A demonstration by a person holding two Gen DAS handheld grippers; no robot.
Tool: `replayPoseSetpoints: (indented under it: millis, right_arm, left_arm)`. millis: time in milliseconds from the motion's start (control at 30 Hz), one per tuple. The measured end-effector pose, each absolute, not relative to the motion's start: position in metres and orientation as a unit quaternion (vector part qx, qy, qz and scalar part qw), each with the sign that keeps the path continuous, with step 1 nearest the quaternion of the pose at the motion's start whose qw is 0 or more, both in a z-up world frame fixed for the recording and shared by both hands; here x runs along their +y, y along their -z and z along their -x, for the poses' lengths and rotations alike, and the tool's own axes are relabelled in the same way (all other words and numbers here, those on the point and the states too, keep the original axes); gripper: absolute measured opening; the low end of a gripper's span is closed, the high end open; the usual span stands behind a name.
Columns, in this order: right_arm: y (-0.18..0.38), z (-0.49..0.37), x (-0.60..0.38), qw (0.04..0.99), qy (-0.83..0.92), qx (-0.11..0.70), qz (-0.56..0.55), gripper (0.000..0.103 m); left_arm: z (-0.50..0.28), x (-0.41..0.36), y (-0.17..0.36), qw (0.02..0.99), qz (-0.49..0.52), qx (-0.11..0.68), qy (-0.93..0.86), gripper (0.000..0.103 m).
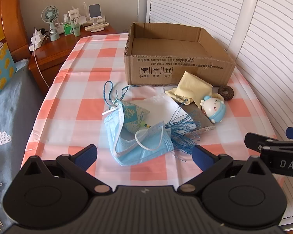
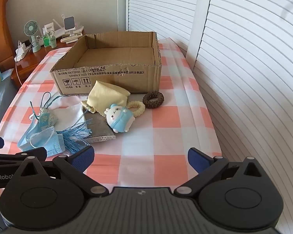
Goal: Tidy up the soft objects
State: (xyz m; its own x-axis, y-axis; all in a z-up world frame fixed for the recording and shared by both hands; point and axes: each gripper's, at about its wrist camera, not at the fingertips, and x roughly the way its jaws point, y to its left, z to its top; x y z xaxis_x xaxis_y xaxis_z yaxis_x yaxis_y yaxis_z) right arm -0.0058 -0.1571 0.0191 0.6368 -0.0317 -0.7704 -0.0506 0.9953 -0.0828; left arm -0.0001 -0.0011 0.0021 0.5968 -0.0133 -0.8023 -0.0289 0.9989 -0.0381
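Pink-and-white checked cloth, smooth and slightly creased, covers the desk (image 1: 84, 89) beside white louvred doors. Low in each view, the left gripper (image 1: 145, 157) and right gripper (image 2: 140, 159) have blue, ribbed fingers (image 1: 87, 156) spread wide with nothing between them.

Just past the left gripper, at centre frame, lies a crumpled pleated blue face mask (image 1: 134, 148) with white ear loops. On its upper edge rests a pyramid-shaped fabric sachet (image 1: 133, 117) with a braided blue cord and a stringy blue tassel (image 1: 182, 131). To the right lie a white cloth (image 1: 163, 107), a grey felt-like pad (image 2: 99, 127), a folded pale yellow cloth (image 2: 107, 97) with zigzag edges, and a glossy round blue-and-white animal toy (image 2: 120, 120). Beside the toy are a cream ruffled scrunchie (image 2: 136, 108) and a brown knobbly scrunchie (image 2: 153, 99). Behind them, upper centre, stands an open, shallow corrugated cardboard box (image 1: 177, 72), its rim torn.
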Motion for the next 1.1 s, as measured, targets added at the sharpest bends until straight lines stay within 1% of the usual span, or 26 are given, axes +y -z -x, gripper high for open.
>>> replayPoseSetpoints:
  millis: [1100]
  right_arm:
    - [-0.022,0.0073,-0.1581,0.905,-0.006,0.422,0.048,0.103]
  left_arm:
    - [0.0008,-0.0006,-0.0037,0.895,0.026,0.446,-0.006,0.102]
